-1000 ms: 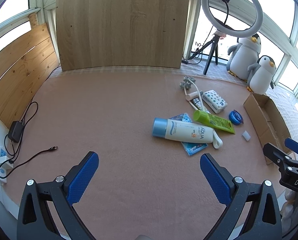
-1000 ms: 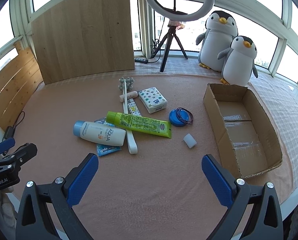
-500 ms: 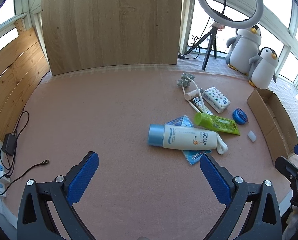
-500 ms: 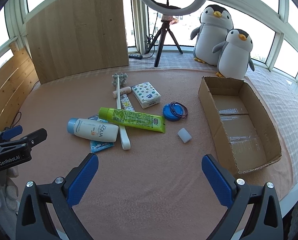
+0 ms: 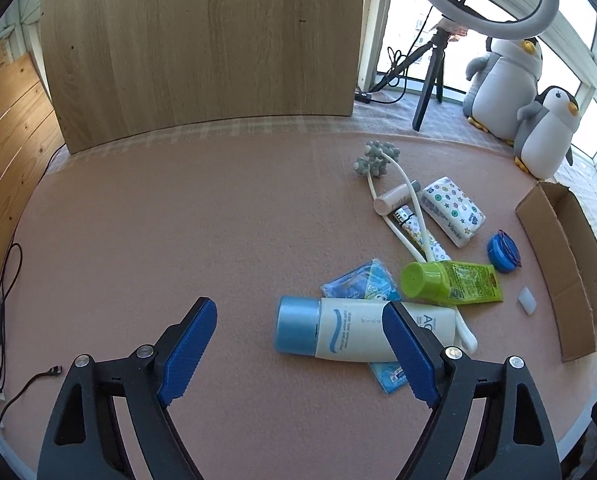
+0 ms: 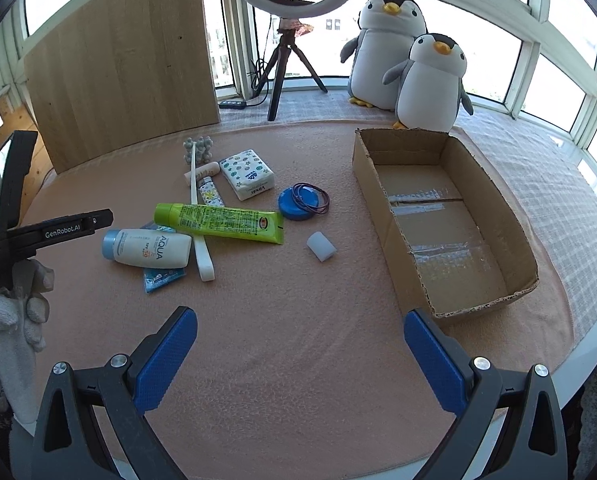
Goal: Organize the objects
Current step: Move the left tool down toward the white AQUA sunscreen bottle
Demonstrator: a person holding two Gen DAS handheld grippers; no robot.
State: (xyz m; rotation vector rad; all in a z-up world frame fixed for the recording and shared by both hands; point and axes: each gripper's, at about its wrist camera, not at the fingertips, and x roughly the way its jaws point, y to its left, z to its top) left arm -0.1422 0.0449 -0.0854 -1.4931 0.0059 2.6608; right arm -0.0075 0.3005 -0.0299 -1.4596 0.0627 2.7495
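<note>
Tongs first: your left gripper [image 5: 298, 344] has its blue pads spread wide with nothing between them, hanging low over the pink mat [image 5: 178, 240], and its right pad sits in front of the sunscreen bottle [image 5: 338, 334] without touching it as far as you can tell. Your right gripper [image 6: 298, 356] is just as wide apart and empty, over a bare patch of mat nearer the table edge. In the right wrist view you can also see your gloved left hand [image 6: 14, 312] gripping the other tool at the far left. Just past the pads, the sunscreen bottle lies on its side with its blue cap pointing left, on top of a blue sachet [image 5: 358, 284] and right against the white handle of a massage roller [image 6: 197, 196]. Next back, a green tube [image 6: 218, 222] lies across that handle, with a small white block [image 6: 320, 246] beside its flat end. Behind those, a blue lid [image 6: 296, 204] has thin hair ties [image 6: 318, 200] draped on it, a tissue pack [image 6: 248, 174] sits near it, and a couple of small tubes [image 6: 208, 184] lie by the roller's stem. Off to your right the cardboard box [image 6: 382, 216] sits open, holding none of the clutter. At the very back are two plush penguins [image 6: 430, 80], a ring light on a tripod [image 6: 286, 52], and a wood board [image 5: 202, 48] leaning upright.
</note>
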